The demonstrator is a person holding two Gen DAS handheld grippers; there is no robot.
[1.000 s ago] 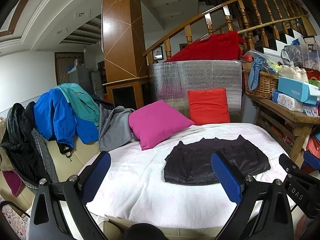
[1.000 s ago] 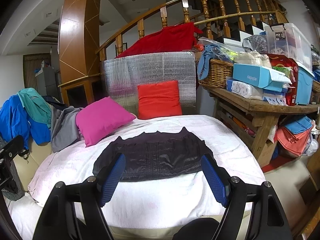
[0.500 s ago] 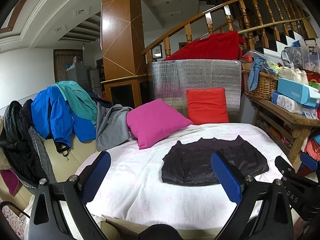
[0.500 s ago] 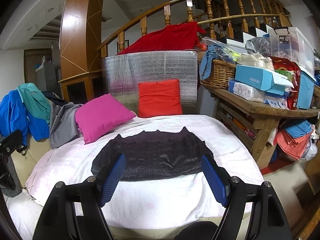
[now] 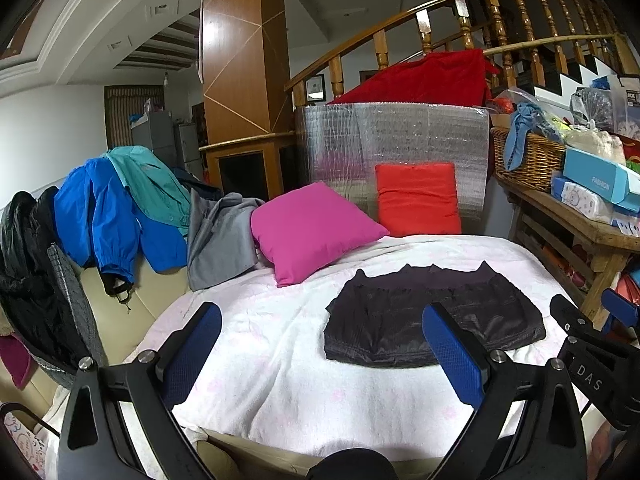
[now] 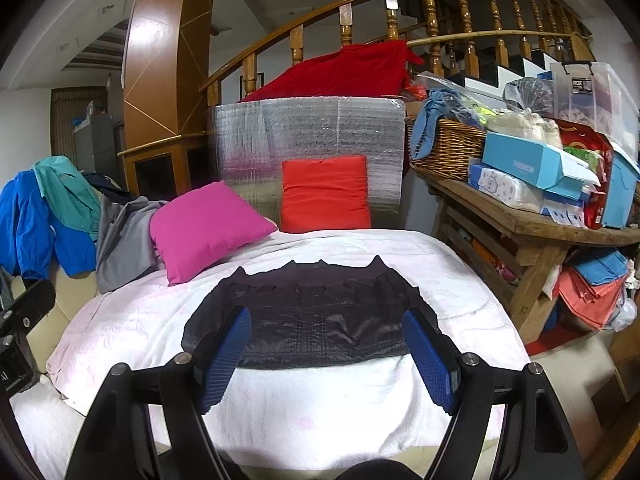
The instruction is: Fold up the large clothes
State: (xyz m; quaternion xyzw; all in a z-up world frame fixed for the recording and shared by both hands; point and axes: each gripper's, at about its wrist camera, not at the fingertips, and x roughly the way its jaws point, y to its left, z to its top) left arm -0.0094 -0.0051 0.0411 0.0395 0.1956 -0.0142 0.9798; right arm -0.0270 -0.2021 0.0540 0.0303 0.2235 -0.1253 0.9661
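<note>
Currently, left gripper (image 5: 322,334): jaws spread wide, holding nothing, raised off the white blanket (image 5: 280,364).
Right gripper (image 6: 327,334): jaws likewise parted and unloaded; its fingertips frame the near edge of the dark garment (image 6: 316,320) without visible contact.
Dark garment: folded into a flat, wide rectangle on the blanket. It lies directly ahead of the right gripper; from the left gripper it sits ahead and off to the right, partly behind that gripper's right finger.
Pink cushion (image 5: 312,230): beyond the garment, ahead of the left gripper, apart from the garment.
Red cushion (image 6: 325,194): farther back, upright against a silver foil panel (image 6: 308,136).
Left wrist view only: a black jacket (image 5: 28,280) at far left, beside the blue jacket (image 5: 100,220); the right gripper's black body enters at the lower right edge.
Right wrist view only: folded orange and blue cloths (image 6: 592,284) under the wooden table (image 6: 532,224); the items there are possibly towels, detail too poor to confirm.
</note>
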